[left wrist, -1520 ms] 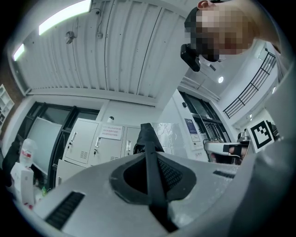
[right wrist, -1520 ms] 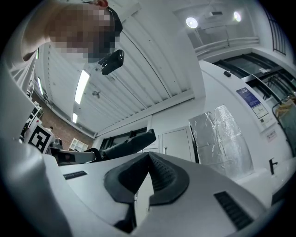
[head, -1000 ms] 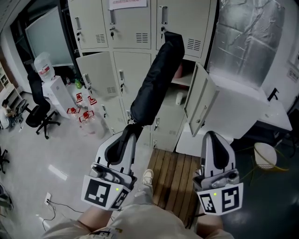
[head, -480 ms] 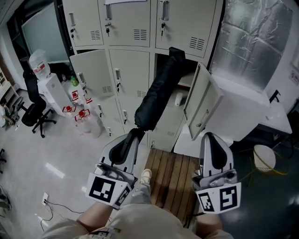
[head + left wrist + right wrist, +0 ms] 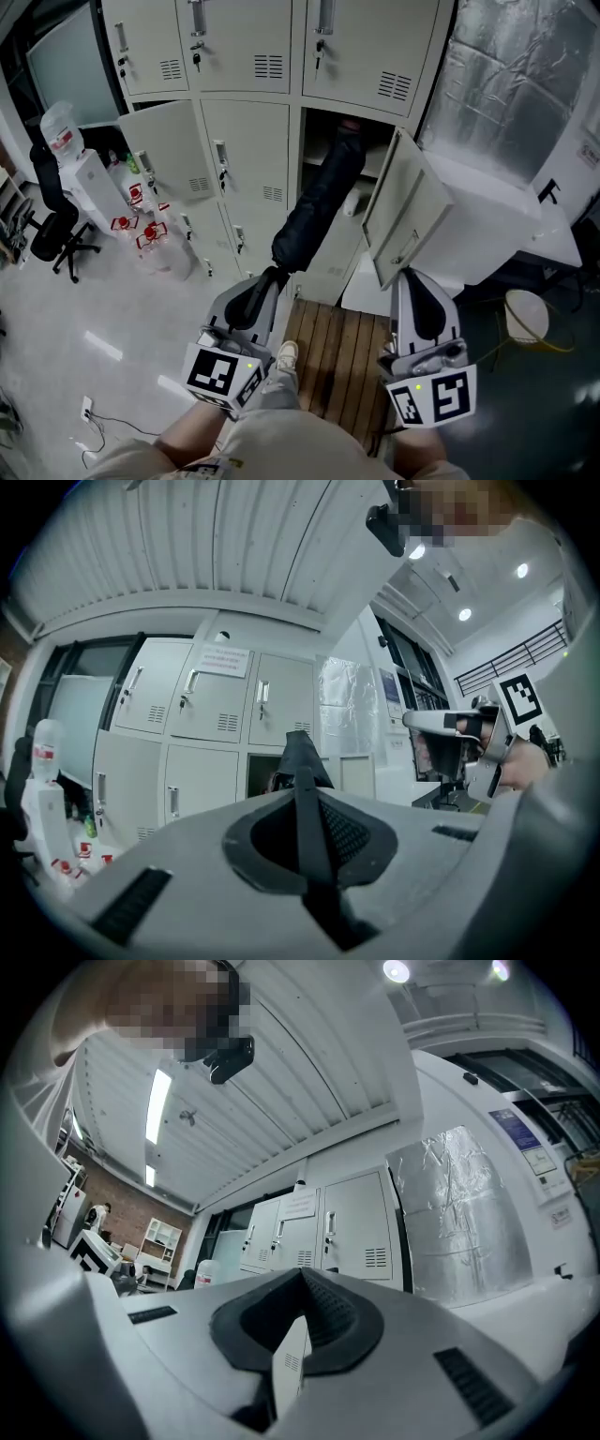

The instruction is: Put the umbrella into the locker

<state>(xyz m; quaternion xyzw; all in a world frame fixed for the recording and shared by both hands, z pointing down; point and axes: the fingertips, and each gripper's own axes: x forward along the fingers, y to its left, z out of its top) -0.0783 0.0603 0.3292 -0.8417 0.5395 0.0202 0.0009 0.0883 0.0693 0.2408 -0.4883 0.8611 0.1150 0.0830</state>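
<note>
Left gripper (image 5: 266,284): jaws clamped on the handle end of the black folded umbrella (image 5: 319,211). In the left gripper view the dark shaft runs straight out between the pads.

The umbrella's long axis runs up, forward and a little to the right of this gripper. The far tip sits at the mouth of the open locker compartment (image 5: 326,141), seemingly just inside. How deep it reaches cannot be read against the dark interior.

Open locker door (image 5: 398,211): swung out to the right of the umbrella, between it and the right gripper's line. No contact with the umbrella is visible.

Right gripper (image 5: 418,284): jaws all but together, with only a thin slit, and nothing in it. It is held low, beside the left gripper and below the door's edge.

Judgement: the left gripper does the work. The coming move is a push along the umbrella's own axis, forward and up into the compartment. Watch the door edge on the right.
</note>
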